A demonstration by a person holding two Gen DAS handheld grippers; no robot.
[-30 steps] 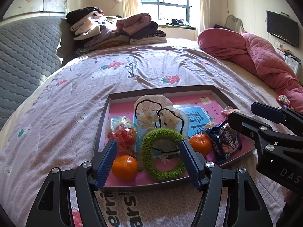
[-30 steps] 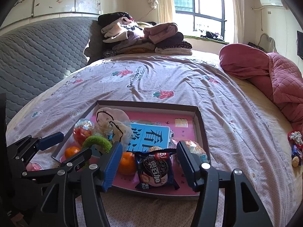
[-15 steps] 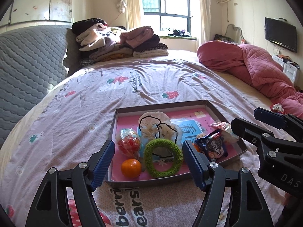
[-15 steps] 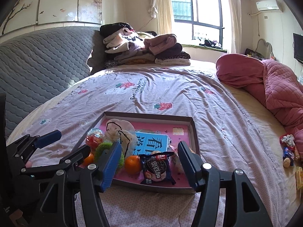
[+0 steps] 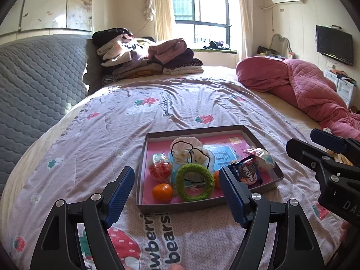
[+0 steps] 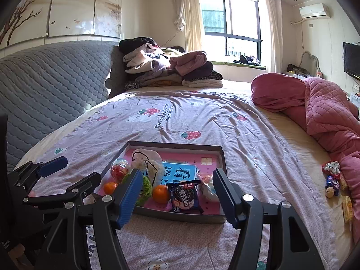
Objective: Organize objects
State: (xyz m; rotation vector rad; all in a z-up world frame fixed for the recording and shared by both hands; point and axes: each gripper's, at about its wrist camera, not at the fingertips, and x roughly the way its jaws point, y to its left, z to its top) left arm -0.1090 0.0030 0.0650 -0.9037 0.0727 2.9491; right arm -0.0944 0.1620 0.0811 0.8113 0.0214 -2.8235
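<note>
A shallow grey tray (image 5: 202, 205) with a pink floor lies on the bedspread. In it are a green fuzzy ring (image 5: 194, 196), two oranges (image 5: 162, 192), a dark cookie pack (image 5: 247, 173), a red candy bag (image 5: 160, 168) and white drawstring pouches (image 5: 186, 145). My left gripper (image 5: 176, 173) hovers short of the tray's near edge, jaws opening, with nothing between them. My right gripper (image 6: 177, 173) hovers beside it over the near right part of the tray (image 6: 180, 217), above the cookie pack (image 6: 185, 198); its jaws are opening too and hold nothing.
Loose wrapped snacks (image 6: 333, 182) lie on the bed's right side beside a pink quilt (image 6: 315, 103). A pile of folded clothes (image 5: 153, 60) sits at the far end. A grey padded headboard (image 5: 33, 85) runs along the left.
Both grippers have drawn back and up from the tray, which now looks smaller and farther. Both pairs of jaws stand wider. The things in the tray have not moved.
</note>
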